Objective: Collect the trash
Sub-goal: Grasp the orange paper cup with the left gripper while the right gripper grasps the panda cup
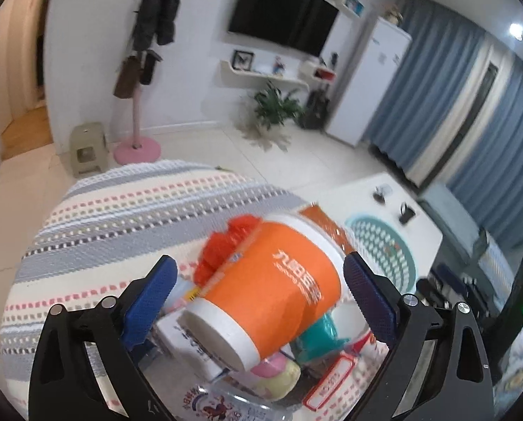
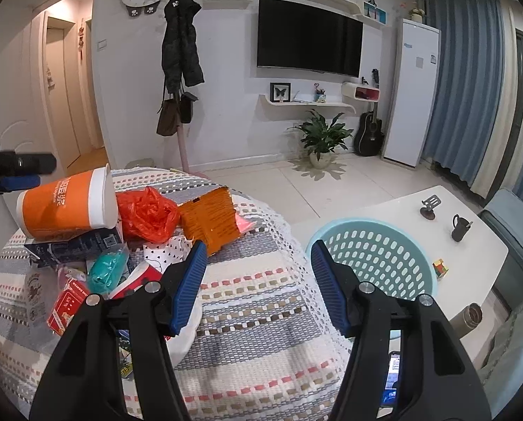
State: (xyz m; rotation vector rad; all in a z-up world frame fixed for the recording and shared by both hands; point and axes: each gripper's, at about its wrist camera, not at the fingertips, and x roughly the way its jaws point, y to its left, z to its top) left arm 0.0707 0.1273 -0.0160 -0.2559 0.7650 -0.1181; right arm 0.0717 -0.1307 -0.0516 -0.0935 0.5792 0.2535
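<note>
An orange and white paper cup (image 1: 268,287) lies on its side on top of a trash pile; it also shows in the right wrist view (image 2: 68,203). My left gripper (image 1: 261,280) is open with its blue pads either side of the cup, not touching it. My right gripper (image 2: 258,266) is open and empty above the striped tablecloth (image 2: 254,315). Beside the cup lie a red plastic bag (image 2: 145,217), an orange packet (image 2: 209,221), a teal wrapper (image 2: 107,270) and a red box (image 2: 68,305). A light blue perforated basket (image 2: 373,256) stands to the right of the table.
A white coffee table (image 2: 471,245) behind the basket holds a black mug (image 2: 459,226), a puzzle cube (image 2: 441,268) and a small stand. A steel flask (image 2: 470,319) and a phone (image 2: 393,375) are at lower right. Grey sofa at far right.
</note>
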